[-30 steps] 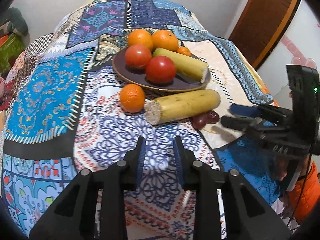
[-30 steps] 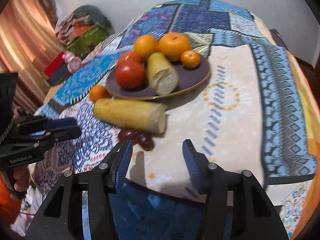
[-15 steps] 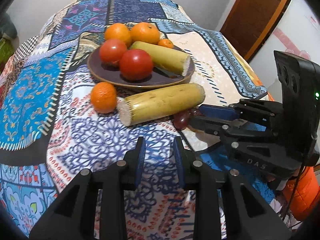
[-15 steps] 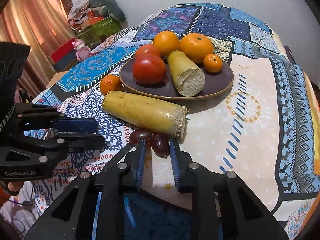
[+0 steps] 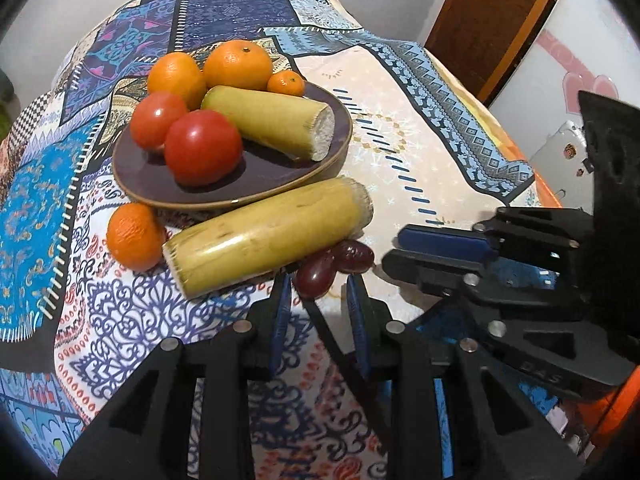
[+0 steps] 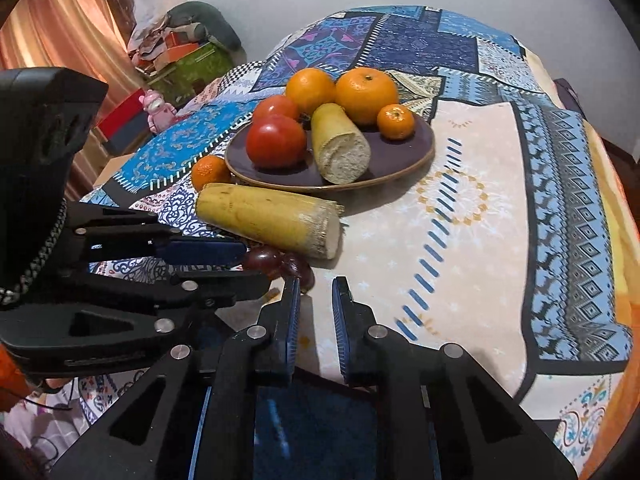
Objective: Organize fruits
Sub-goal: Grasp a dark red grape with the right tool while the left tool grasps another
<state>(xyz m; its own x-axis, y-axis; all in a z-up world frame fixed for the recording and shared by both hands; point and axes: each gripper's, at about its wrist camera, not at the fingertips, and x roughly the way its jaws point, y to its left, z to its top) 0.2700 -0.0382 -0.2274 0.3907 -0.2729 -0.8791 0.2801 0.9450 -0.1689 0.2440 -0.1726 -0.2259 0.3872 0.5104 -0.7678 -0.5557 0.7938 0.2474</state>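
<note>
A dark plate (image 5: 280, 178) (image 6: 416, 158) holds two tomatoes, three oranges and a cut yellow-green stalk. A second stalk (image 5: 264, 236) (image 6: 268, 216) and a small orange (image 5: 132, 236) (image 6: 210, 172) lie on the cloth in front of it. Two dark red dates (image 5: 332, 266) (image 6: 276, 262) lie by the stalk's near side. My left gripper (image 5: 318, 284) is open a little, its tips on either side of the nearer date. My right gripper (image 6: 314, 286) is narrowly open and empty, just right of the dates; it also shows in the left wrist view (image 5: 420, 248).
The table is covered by a patterned blue and white cloth (image 6: 500, 200). A wooden door (image 5: 492, 20) is at the far right. Boxes, cushions and a pink toy (image 6: 158, 108) are piled beyond the table's left side, by an orange curtain.
Both grippers moved forward toward the dates. The right gripper's jaws narrowed from wide open a second ago. The left gripper's tips now flank the nearer date.
</note>
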